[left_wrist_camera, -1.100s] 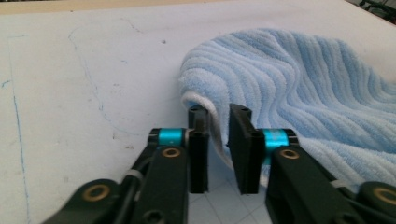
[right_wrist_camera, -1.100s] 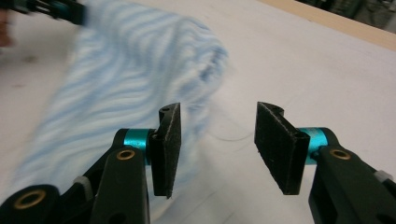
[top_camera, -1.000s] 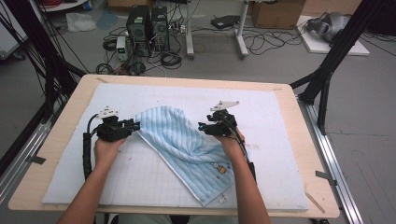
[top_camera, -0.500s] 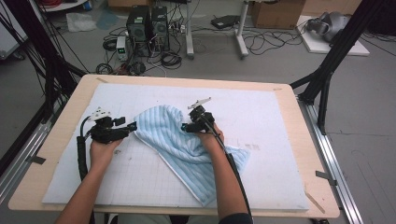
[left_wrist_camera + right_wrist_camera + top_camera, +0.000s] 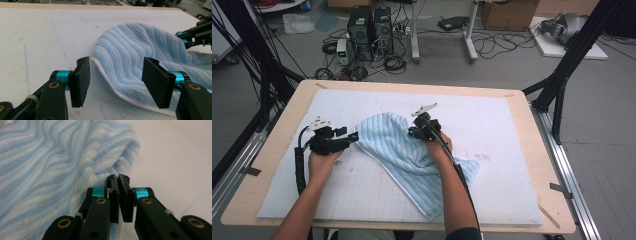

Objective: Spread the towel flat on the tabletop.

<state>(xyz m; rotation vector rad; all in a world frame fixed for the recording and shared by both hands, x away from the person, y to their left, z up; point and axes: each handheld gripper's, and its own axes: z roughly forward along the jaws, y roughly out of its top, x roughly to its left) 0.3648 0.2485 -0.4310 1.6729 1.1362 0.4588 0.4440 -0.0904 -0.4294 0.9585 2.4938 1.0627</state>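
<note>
Terry-cloth towel [image 5: 407, 150] could slip from the clenched right gripper [image 5: 119, 180], since the left gripper [image 5: 115, 77] beside it gapes released.

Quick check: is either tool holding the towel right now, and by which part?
The right tool is shut on the blue striped towel, pinching a fold at its edge. The left tool is open, its jaws either side of the towel's white-trimmed edge, gripping nothing.

Black fingers [image 5: 80, 81], teal collars, brass screws
</note>
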